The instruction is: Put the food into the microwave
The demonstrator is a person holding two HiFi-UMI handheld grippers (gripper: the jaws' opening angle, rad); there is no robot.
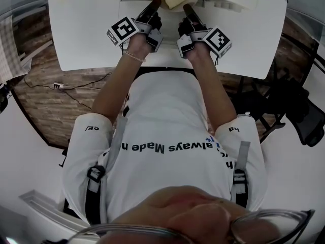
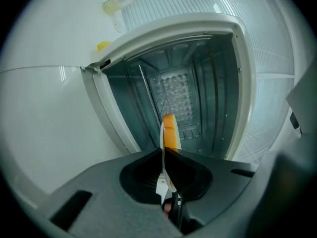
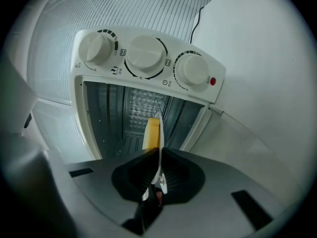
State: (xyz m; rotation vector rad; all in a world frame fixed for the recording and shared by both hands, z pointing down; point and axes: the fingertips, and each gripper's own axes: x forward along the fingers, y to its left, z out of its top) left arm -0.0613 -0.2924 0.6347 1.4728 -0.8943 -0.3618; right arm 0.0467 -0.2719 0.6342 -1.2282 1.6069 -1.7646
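Both tongs are clenched. The left gripper (image 1: 154, 5) and the right gripper (image 1: 187, 7) each pinch an opposite edge of a thin white plate (image 2: 161, 133), which shows edge-on between the pressed-together jaws. The yellow-orange food (image 3: 152, 132) sits on that plate and looks pale cream from above. It is held between the two grippers at the mouth of the white three-knob microwave (image 3: 143, 58). The grey metal cavity (image 2: 183, 88) stands open straight ahead. The microwave rests on a white table (image 1: 86, 34).

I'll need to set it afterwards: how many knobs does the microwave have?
3, in a row on the microwave panel, right gripper view: left knob, middle knob, right knob beside a red light. None seems hidden.
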